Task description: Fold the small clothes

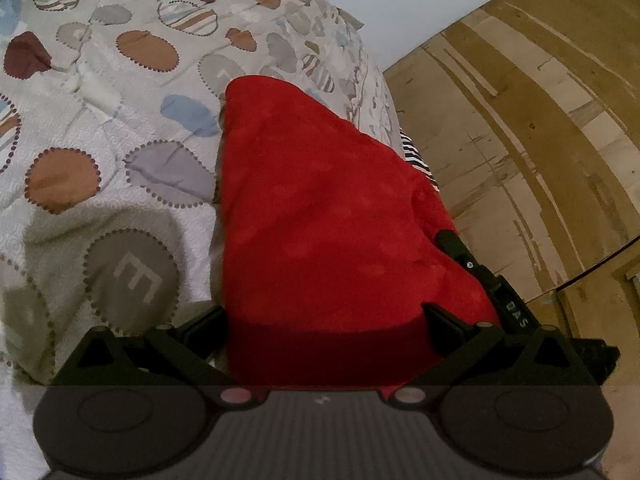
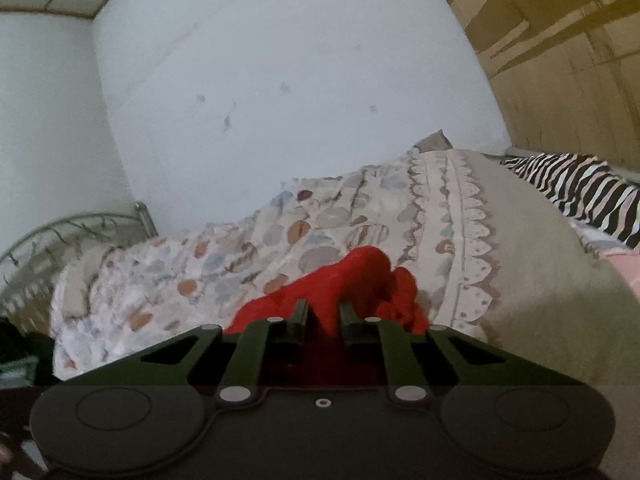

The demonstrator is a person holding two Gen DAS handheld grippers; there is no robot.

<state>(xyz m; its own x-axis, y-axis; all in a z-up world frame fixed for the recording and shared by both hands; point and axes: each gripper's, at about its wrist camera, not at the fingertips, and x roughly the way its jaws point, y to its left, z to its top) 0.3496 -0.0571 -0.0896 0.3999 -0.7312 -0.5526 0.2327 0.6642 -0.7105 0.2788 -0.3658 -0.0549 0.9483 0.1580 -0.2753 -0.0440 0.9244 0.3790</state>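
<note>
A small red garment point(image 1: 320, 208) hangs lifted over the patterned bedspread point(image 1: 120, 120). In the left wrist view it drapes across my left gripper point(image 1: 324, 320), whose jaws stand wide apart with the cloth lying between and over them; the fingertips are hidden. At the garment's right edge a black finger of the other gripper point(image 1: 480, 272) shows. In the right wrist view my right gripper point(image 2: 323, 316) is shut on a bunched fold of the red garment point(image 2: 360, 280), held above the bed.
The bedspread point(image 2: 280, 240) covers the bed, with a zebra-striped pillow point(image 2: 580, 188) at the right. A white wall point(image 2: 280, 80) stands behind, a wooden wardrobe point(image 1: 520, 140) beside the bed, and a metal bed frame point(image 2: 60, 236) at far left.
</note>
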